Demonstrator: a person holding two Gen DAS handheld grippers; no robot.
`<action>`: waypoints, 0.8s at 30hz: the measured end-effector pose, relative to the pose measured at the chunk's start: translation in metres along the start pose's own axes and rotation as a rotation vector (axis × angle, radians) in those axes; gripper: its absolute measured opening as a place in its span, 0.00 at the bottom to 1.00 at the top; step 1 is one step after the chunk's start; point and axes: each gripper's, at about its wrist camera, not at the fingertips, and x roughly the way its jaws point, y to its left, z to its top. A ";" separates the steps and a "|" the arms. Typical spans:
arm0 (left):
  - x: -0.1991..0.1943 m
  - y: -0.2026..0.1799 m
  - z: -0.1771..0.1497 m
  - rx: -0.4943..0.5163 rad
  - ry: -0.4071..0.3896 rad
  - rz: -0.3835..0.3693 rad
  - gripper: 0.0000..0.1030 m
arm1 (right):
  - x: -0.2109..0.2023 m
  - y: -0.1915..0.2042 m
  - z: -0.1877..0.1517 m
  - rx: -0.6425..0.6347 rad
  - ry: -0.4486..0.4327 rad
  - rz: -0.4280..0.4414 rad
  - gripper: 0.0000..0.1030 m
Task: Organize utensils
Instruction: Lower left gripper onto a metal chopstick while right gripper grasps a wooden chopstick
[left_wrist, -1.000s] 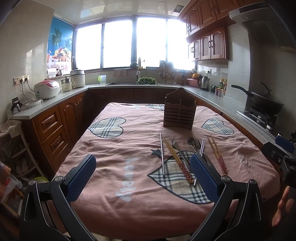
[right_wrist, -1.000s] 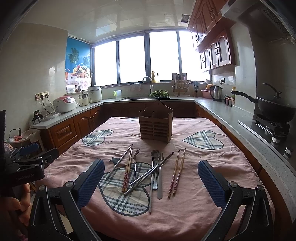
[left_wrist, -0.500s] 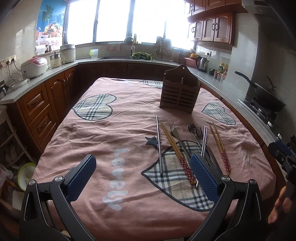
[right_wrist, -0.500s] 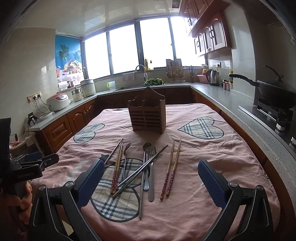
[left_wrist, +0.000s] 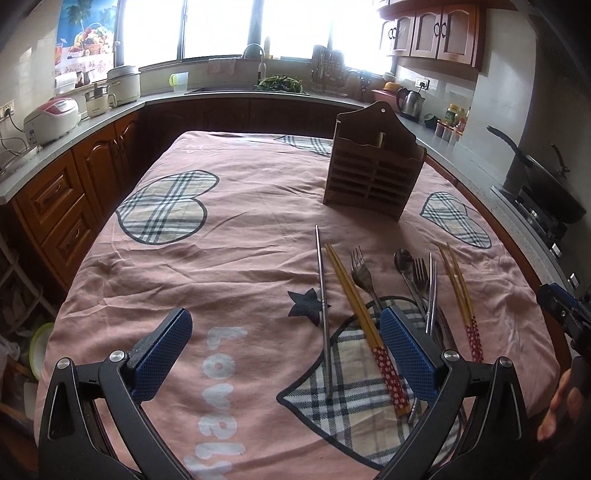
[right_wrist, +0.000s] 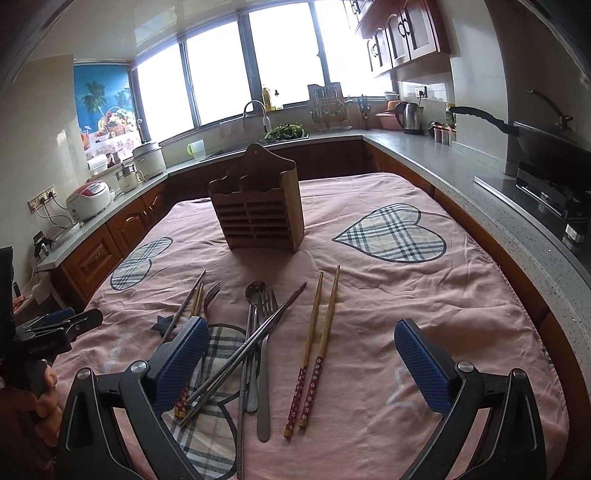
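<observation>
Fingers of both handheld grippers stand spread wide and hold nothing above a surface (left_wrist: 236, 236) draped in a pink cloth with plaid hearts. Seen from its own camera, the left gripper (left_wrist: 284, 345) hangs over the cloth's near end, its right-hand finger (left_wrist: 408, 352) in front of the lower part of the utensil pile. A single metal chopstick (left_wrist: 323, 306) lies at the pile's 9 o'clock edge, a red-tipped wooden chopstick pair (left_wrist: 364, 321) just beside it, then a fork (left_wrist: 362, 275), a spoon (left_wrist: 403, 260) and a second fork (left_wrist: 419, 269) close together. A metal chopstick pair (left_wrist: 431, 291) runs beside these, with another wooden chopstick pair (left_wrist: 460, 291) at the 3 o'clock edge.

From the right wrist camera, the right gripper (right_wrist: 303, 360) hovers over the same spread, and the outer wooden pair (right_wrist: 317, 343) lies between its fingers (right_wrist: 421, 363). Here the metal pair (right_wrist: 255, 339) crosses diagonally over the spoon (right_wrist: 256, 290) and fork handles. A slatted wooden utensil holder (right_wrist: 258, 210) stands upright at 12 o'clock from the pile, well apart from it, its compartments showing no utensils.

A hand (right_wrist: 46, 391) grips the left tool at the 9 o'clock edge of that view. A wok (left_wrist: 550, 188) sits on the stove at 3 o'clock.
</observation>
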 end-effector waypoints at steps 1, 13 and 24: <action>0.005 0.000 0.003 0.000 0.010 -0.005 1.00 | 0.005 -0.001 0.001 0.003 0.011 0.000 0.98; 0.072 -0.005 0.042 0.044 0.107 0.010 0.88 | 0.069 -0.025 0.021 0.043 0.133 -0.028 0.78; 0.143 -0.016 0.066 0.079 0.218 0.001 0.71 | 0.129 -0.048 0.032 0.090 0.247 -0.044 0.47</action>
